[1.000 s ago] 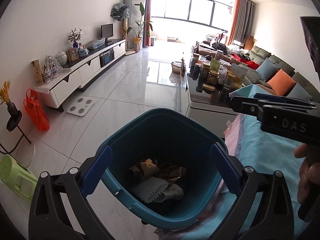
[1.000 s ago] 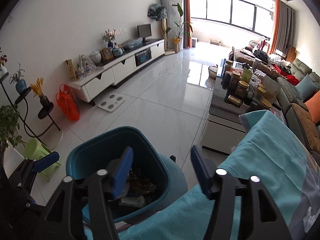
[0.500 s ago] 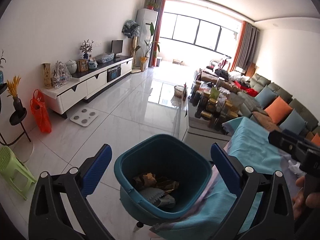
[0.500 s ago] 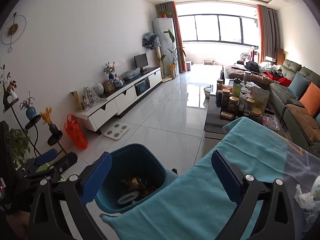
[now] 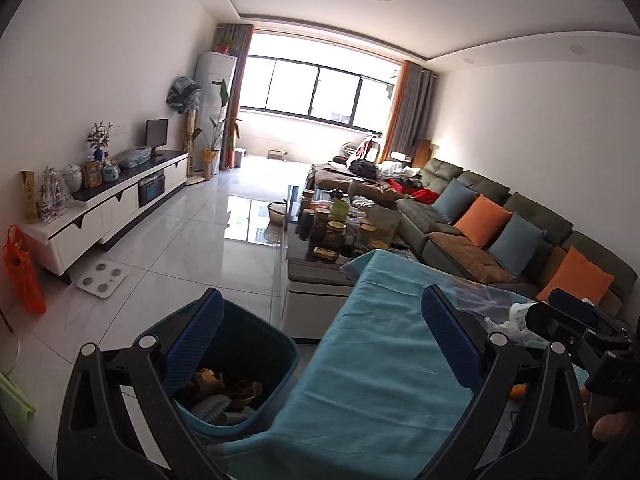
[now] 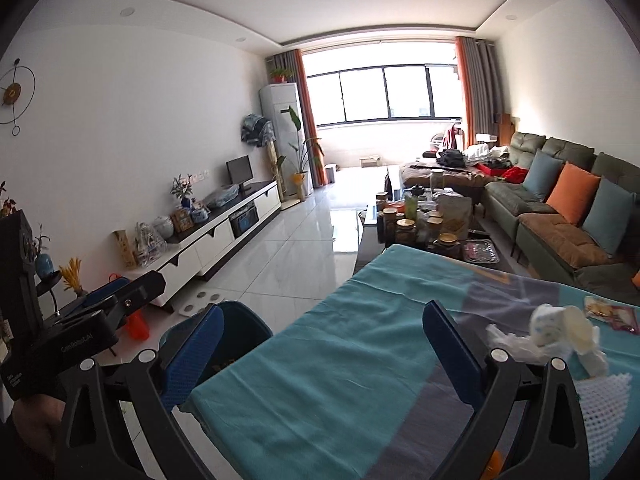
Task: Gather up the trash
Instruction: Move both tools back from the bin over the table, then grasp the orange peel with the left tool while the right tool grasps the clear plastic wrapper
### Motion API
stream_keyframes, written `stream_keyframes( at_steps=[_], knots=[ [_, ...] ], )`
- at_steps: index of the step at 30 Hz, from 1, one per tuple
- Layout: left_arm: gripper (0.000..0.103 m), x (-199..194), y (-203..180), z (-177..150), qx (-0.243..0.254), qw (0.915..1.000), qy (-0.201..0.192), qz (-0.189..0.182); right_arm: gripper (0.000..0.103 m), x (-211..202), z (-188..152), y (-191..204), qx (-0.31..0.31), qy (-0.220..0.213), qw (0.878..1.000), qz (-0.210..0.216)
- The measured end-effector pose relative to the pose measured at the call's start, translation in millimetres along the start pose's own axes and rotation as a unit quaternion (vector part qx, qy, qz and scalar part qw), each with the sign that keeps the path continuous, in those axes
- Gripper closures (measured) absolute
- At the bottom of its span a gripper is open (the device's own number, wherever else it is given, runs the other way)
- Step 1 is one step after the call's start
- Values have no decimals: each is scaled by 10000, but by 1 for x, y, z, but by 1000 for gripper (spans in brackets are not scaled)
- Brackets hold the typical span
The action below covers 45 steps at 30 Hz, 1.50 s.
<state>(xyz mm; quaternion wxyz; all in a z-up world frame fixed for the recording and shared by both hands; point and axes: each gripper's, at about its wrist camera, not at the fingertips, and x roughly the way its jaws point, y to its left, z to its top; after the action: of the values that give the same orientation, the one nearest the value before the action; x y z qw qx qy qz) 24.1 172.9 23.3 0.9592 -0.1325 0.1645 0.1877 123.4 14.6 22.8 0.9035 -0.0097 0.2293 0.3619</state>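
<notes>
Partway through, I'd say. The bin (image 5: 224,364) sits on the floor against the near-left edge of the table, and it already holds a layer of scraps (image 5: 224,394): brown wrappers and a pale ridged foam piece, all low in the bottom, lots of room left.

Left to pick up, all on the teal cloth (image 6: 340,364) at the right end of the table:
- crumpled tissue and thin plastic wad (image 6: 560,336), with what looks like a pale cup shape in it, can't tell for sure
- white foam net (image 6: 604,408) just beside and nearer than the wad, partly hidden by the tool
- flat snack packet (image 6: 612,314) behind the wad, farther back
- a small orange bit (image 6: 496,460) at the near edge, too cut off to identify

Both tools are empty. Left gripper (image 5: 320,344) is spread wide, nothing between the pads, hanging over the bin/table edge. Right gripper (image 6: 324,344) is equally wide, nothing held, over bare cloth to the left of the pile.

Orientation: the wad has no clean axis, roughly longer left-right across the table. The packet lies flat, long side running left-right. The net's long axis is hidden. The bin stands upright, mouth up, so a straight drop works.
</notes>
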Motion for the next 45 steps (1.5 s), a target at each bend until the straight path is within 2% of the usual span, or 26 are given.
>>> stream_keyframes(
  at_steps=[11,17,23,33,38,45],
  knots=[
    [5,-29,-57,-20,330,9967,-15,-741,7,-76,-32,-24,145,-427,9954,-840],
    [5,-44,-98,-41,715,9887,73,-1314,7,-112,-56,-35,261,-588,9880,-1406],
    [6,-44,-132,-63,1004,9796,265,-1723,7,-146,-81,-53,414,-613,9769,-2006],
    [5,-24,-171,-79,1341,9678,447,-2083,7,-180,-116,-98,794,-611,9599,-2617],
    [6,-13,-189,-89,1530,9622,498,-2198,7,-180,-121,-111,813,-534,9548,-2808],
    [6,12,-208,-106,1670,9554,817,-2294,7,-174,-126,-126,886,-310,9512,-2939]
  ],
)
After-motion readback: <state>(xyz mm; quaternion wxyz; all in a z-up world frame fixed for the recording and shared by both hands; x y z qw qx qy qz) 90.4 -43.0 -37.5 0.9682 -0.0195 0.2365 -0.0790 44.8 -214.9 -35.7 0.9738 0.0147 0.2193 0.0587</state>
